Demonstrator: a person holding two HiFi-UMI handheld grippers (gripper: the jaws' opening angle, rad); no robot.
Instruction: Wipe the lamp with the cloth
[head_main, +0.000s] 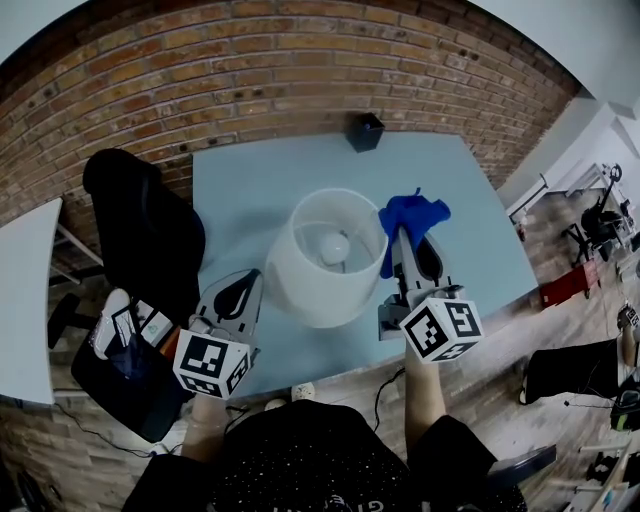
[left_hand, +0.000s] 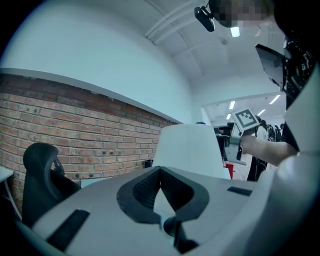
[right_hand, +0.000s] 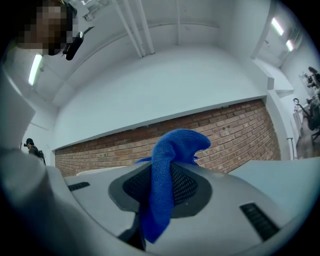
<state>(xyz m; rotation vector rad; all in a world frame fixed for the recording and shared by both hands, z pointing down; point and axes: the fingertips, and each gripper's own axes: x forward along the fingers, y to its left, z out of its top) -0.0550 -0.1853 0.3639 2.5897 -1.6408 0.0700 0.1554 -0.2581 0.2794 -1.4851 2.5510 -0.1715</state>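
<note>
A lamp with a white drum shade (head_main: 325, 260) stands in the middle of the light-blue table (head_main: 250, 180), its bulb (head_main: 335, 246) showing from above. My right gripper (head_main: 402, 240) is just right of the shade, shut on a blue cloth (head_main: 411, 215) that bunches past the tips. In the right gripper view the cloth (right_hand: 165, 175) hangs pinched between the jaws of the right gripper (right_hand: 162, 167). My left gripper (head_main: 254, 282) sits at the shade's left side, jaws together with nothing in them. The left gripper view shows the shade (left_hand: 192, 150) close beyond the left gripper (left_hand: 159, 172).
A small black container (head_main: 365, 131) stands at the table's far edge by the brick wall (head_main: 300, 70). A black office chair (head_main: 145, 235) sits left of the table, with a bag (head_main: 130, 365) on the floor below it. A white table (head_main: 25, 300) is far left.
</note>
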